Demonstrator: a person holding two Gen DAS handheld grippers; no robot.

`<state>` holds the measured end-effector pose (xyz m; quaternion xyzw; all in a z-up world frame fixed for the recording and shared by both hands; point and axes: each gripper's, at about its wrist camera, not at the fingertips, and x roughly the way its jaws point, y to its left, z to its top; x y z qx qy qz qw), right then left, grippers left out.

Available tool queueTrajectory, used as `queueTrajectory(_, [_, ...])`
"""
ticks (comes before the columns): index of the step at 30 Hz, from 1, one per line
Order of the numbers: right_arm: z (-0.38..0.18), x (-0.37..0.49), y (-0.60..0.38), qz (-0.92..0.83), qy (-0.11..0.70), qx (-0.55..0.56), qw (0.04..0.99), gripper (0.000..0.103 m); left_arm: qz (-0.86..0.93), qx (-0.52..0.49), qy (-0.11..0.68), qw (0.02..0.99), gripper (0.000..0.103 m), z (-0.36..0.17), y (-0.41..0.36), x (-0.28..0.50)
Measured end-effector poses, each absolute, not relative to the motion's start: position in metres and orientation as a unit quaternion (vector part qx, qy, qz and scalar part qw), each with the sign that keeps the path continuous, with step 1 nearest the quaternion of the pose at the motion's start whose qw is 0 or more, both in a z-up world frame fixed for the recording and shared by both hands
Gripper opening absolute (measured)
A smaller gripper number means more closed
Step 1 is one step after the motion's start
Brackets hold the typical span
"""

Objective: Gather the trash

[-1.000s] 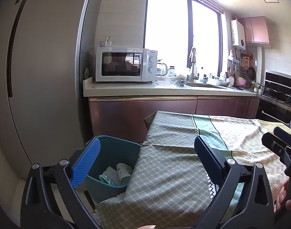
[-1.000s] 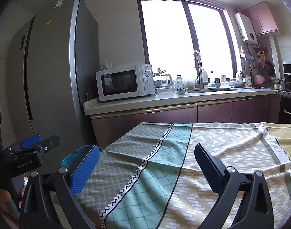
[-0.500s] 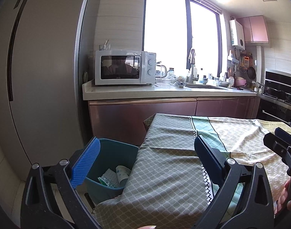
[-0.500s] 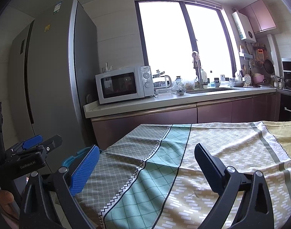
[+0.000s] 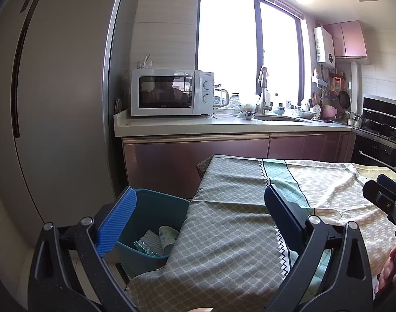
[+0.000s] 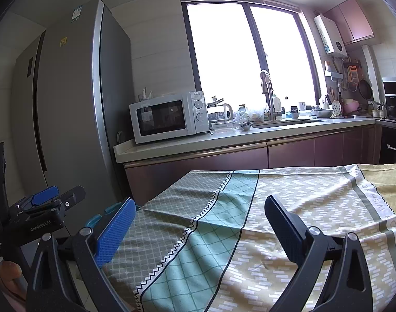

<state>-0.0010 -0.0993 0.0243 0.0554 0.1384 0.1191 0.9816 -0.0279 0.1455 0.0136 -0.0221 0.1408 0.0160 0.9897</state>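
Note:
A teal trash bin (image 5: 156, 208) stands on the floor by the table's left end; its rim (image 6: 94, 219) barely shows in the right wrist view. Inside lie a paper cup (image 5: 168, 238), a ribbed white wrapper (image 5: 151, 241) and a clear plastic wrapper (image 5: 143, 248). My left gripper (image 5: 200, 223) hovers open over the table's left edge and the bin, nothing between its fingers. My right gripper (image 6: 200, 230) is open above the tablecloth, also holding nothing. Each gripper shows at the edge of the other's view.
A patterned cloth (image 6: 289, 208) in grey, green and yellow covers the table. Behind stand a tall fridge (image 5: 55, 104), a counter (image 5: 224, 124) with a microwave (image 5: 172, 92), a sink, dishes, and an oven (image 5: 380, 135) at right. A hand (image 5: 387, 267) holds the right gripper.
Both cameras have pulled back and tilted upward slightly; the table and bin sit lower in the views. Both grippers stay open with nothing held.

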Motion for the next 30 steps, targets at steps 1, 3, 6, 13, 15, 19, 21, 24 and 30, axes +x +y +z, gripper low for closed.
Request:
queueTrajectory(1, [0.0245,-0.0007,-0.0995,0.119,0.139,0.056,0.981,0.096,0.017,-0.022,0.141,0.99,0.097,0.0138,0.1455,-0.0281])
queueTrajectory(3, [0.025,0.0,-0.0996,0.118,0.141,0.054,0.981,0.096,0.018,-0.022,0.142,0.99,0.097,0.0129,0.1461,-0.0276])
queueTrajectory(6, [0.0255,0.0009,-0.1002,0.12,0.14,0.055,0.981,0.096,0.019,-0.022,0.142,0.989,0.097,0.0137,0.1456,-0.0273])
queueTrajectory(13, [0.0247,0.0014,-0.0993,0.117,0.14,0.054,0.982,0.096,0.021,-0.022,0.146,0.989,0.097,0.0114,0.1463,-0.0255])
queueTrajectory(15, [0.0247,0.0013,-0.0995,0.117,0.14,0.054,0.982,0.096,0.021,-0.02,0.147,0.989,0.097,0.0116,0.1456,-0.0252])
queueTrajectory(19, [0.024,0.0023,-0.0989,0.116,0.142,0.055,0.982,0.096,0.023,-0.019,0.147,0.989,0.097,0.0105,0.1452,-0.0246])
queueTrajectory(21, [0.0238,0.0025,-0.0987,0.116,0.142,0.055,0.982,0.096,0.024,-0.018,0.147,0.989,0.097,0.0098,0.1447,-0.0241])
queueTrajectory(24, [0.0234,0.0028,-0.0985,0.116,0.142,0.056,0.981,0.096,0.025,-0.017,0.146,0.989,0.097,0.0095,0.1438,-0.0246])
queueTrajectory(30, [0.0226,0.0031,-0.099,0.117,0.143,0.056,0.981,0.096,0.026,-0.012,0.144,0.989,0.097,0.0085,0.1428,-0.0247])
